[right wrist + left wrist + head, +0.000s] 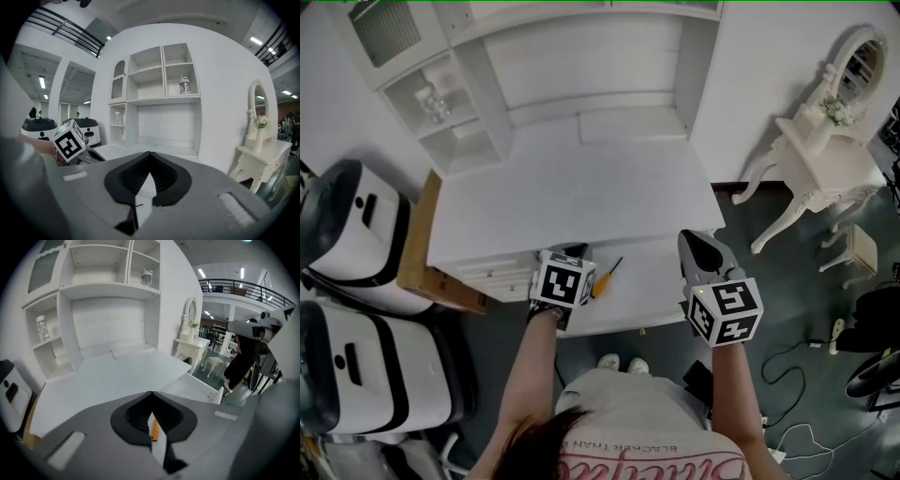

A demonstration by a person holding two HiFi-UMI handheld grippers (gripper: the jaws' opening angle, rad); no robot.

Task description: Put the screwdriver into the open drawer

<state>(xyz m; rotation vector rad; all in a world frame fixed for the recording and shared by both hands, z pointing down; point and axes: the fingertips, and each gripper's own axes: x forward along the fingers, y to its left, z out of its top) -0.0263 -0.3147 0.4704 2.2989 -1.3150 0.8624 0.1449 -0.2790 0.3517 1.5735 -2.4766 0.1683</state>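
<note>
— Lying in the open drawer [666, 281], one orange-handled screwdriver [602, 281] sits just at three o'clock of the left gripper [573, 251], whose jaws are pressed together, empty.
— And the right gripper [694, 239]?
— Closed too, holding nothing. Two white machines [356, 234] at nine o'clock, one dressing table [825, 150] at two.

We can read only one print. On the person's grey shirt [652, 412], seen upside down from above, small dark capitals spell "BLACKER THAN", and the rest is too small to tell. Beside it runs a large red script word we cannot make out.
</note>
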